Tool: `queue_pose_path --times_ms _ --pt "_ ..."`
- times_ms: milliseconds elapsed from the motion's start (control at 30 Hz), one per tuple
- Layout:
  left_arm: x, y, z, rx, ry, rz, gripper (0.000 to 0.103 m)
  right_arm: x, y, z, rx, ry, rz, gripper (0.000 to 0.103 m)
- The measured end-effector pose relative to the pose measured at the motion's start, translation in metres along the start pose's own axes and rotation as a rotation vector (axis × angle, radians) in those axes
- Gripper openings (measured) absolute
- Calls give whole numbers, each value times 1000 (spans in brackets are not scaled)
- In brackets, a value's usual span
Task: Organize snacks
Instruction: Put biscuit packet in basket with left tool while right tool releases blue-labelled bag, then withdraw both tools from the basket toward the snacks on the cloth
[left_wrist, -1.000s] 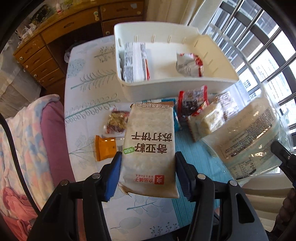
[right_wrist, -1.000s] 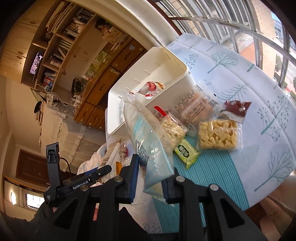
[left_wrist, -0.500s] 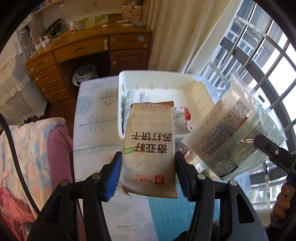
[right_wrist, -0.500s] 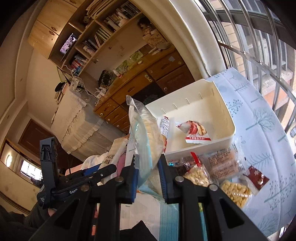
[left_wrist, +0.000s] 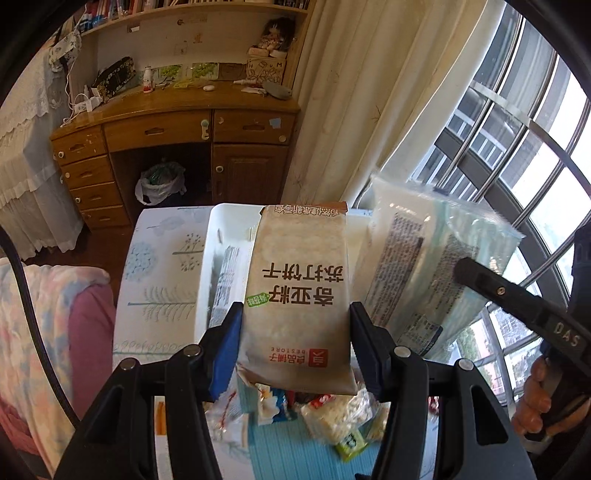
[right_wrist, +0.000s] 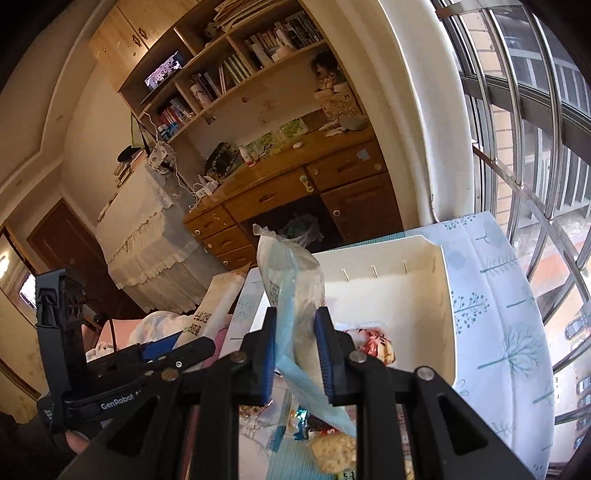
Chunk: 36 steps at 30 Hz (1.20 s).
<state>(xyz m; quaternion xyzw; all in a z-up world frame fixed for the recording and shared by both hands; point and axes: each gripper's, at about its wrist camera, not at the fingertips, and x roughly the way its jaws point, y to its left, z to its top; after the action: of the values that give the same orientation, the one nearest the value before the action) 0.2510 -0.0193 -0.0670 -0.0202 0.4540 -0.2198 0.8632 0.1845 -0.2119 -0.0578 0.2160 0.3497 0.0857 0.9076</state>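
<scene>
My left gripper (left_wrist: 295, 332) is shut on a beige cracker packet (left_wrist: 299, 288) with dark print, held upright above the table. To its right hangs a big clear-and-teal bag (left_wrist: 436, 266), with my right gripper (left_wrist: 466, 272) shut on it. In the right wrist view that bag (right_wrist: 295, 295) stands on edge in the right gripper (right_wrist: 295, 343). The left gripper (right_wrist: 192, 347) and cracker packet (right_wrist: 214, 302) show at the left. Behind both lies the white bin (right_wrist: 388, 258), holding a red snack packet (right_wrist: 373, 343). The bin (left_wrist: 208, 266) also holds a printed packet (left_wrist: 226, 273).
Several loose snack packets (left_wrist: 332, 417) lie on the teal mat under the grippers. The tree-patterned tablecloth (right_wrist: 509, 332) runs to the barred window. A wooden desk (left_wrist: 177, 125) stands beyond the table, a pink seat with a blanket (left_wrist: 44, 332) at the left.
Both grippers have risen with their packets and now hang in front of the bin. The right gripper has rolled, so its bag stands more upright. The views tilted up towards the desk.
</scene>
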Motion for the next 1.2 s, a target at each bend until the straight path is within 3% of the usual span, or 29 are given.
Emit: queue_pose_path --times_ms 100,433,533,633,933,1200 --pt "15 1 2 -11 -10 -9 55 13 -8 3 -23 4 -7 20" --pt "75 -1 5 -35 71 35 55 52 -26 13 -125 17 -45 20" --pt "83 -1 5 -34 95 52 59 61 -28 13 -120 38 -51 20" --pt "86 0 6 -36 105 57 70 68 -28 12 -115 64 -74 22" --pt "65 4 1 -67 91 84 75 62 -29 7 -91 70 -56 45" --pt "28 11 -22 -123 70 148 78 55 -22 -6 -82 94 -9 51"
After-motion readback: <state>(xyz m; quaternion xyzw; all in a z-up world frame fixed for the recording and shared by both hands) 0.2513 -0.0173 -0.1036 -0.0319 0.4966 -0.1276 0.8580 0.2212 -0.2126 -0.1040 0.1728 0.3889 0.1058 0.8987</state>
